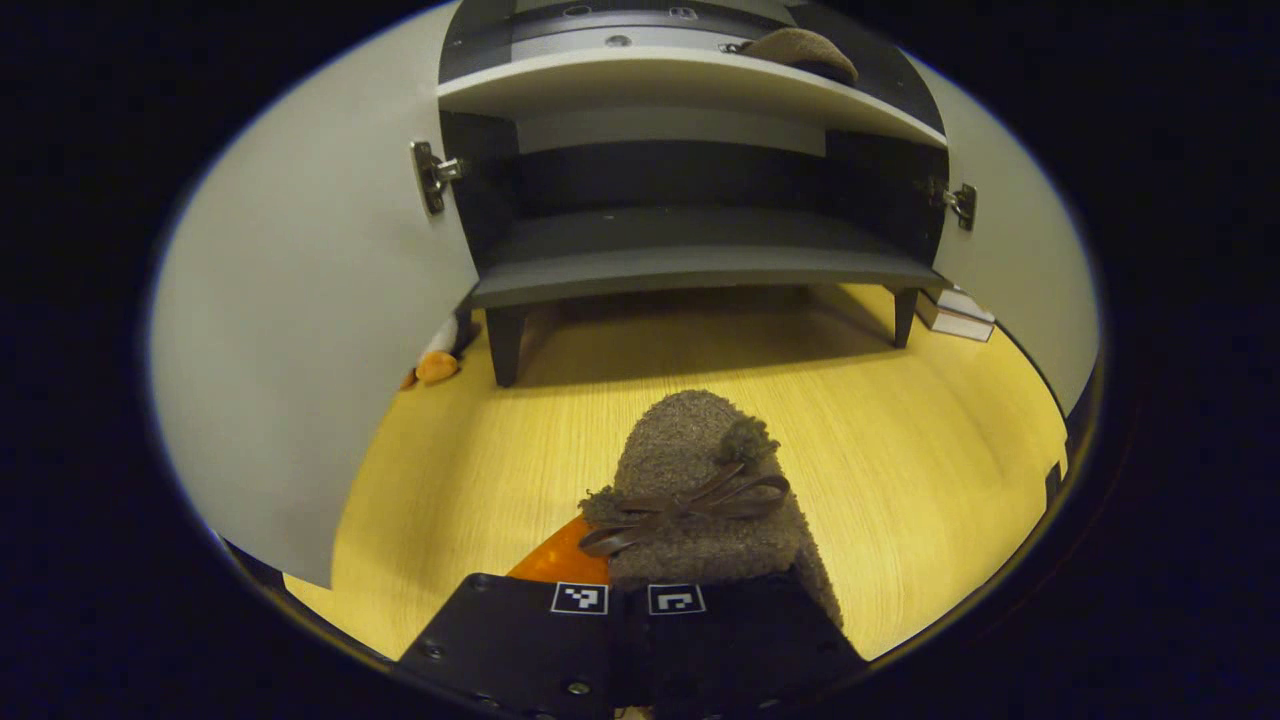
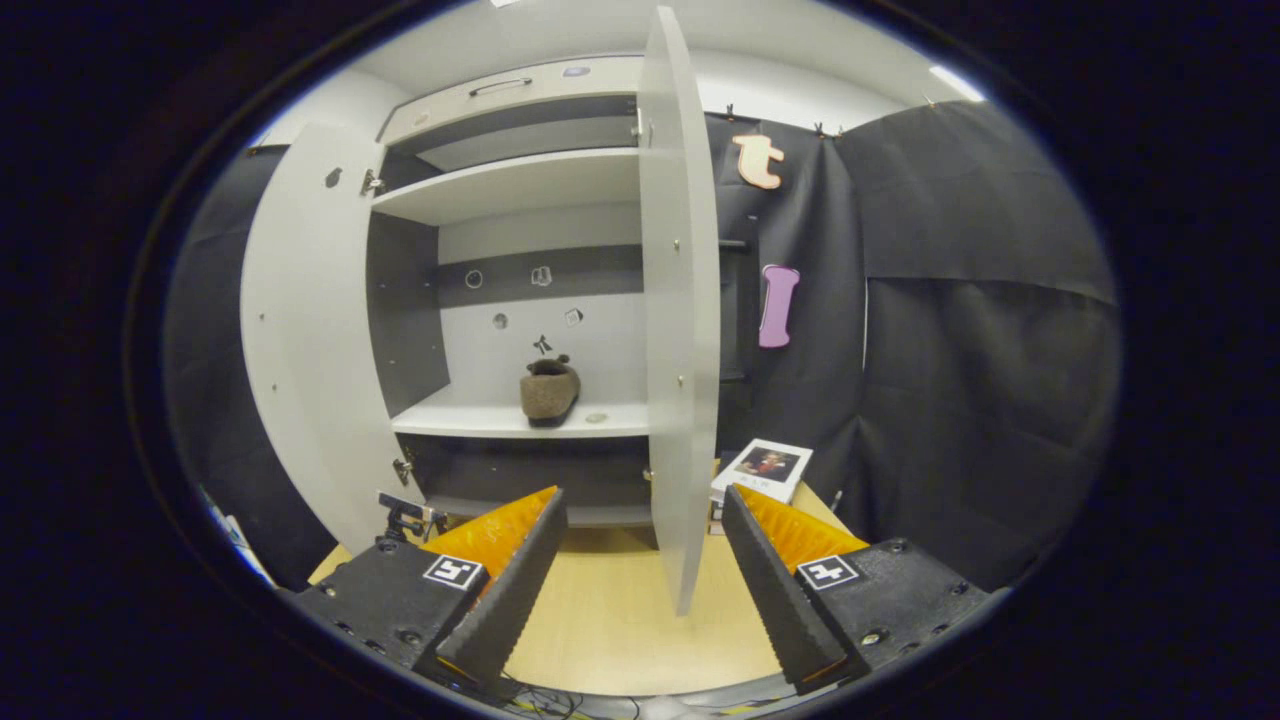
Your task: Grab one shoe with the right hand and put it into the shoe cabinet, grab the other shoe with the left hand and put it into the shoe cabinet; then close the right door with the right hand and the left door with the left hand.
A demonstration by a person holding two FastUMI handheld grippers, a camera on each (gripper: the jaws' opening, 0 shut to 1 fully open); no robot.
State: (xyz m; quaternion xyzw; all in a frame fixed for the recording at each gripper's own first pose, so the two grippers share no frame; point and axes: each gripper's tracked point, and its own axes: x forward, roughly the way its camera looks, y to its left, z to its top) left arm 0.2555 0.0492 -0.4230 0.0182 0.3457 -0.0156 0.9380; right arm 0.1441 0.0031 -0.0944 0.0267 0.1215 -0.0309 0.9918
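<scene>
A brown fuzzy shoe [image 1: 700,480] with a dark bow points toward the shoe cabinet [image 1: 650,85], held just above the wooden floor. My left gripper [image 1: 640,585] is shut on its heel end. The other brown shoe [image 1: 800,50] lies on the white shelf above, toward the right; the right gripper view shows that shoe [image 2: 549,390] on the middle shelf of the cabinet [image 2: 520,185]. Both doors stand open: the left door [image 1: 300,330] and the right door [image 1: 1010,230]. My right gripper [image 2: 642,500] is open and holds nothing, back from the edge of the right door [image 2: 680,300].
A stack of books [image 1: 955,315] lies on the floor by the cabinet's right leg, and the books [image 2: 765,465] sit just behind the right door. An orange toy [image 1: 437,365] lies by the left leg. The lower dark shelf [image 1: 690,260] holds nothing.
</scene>
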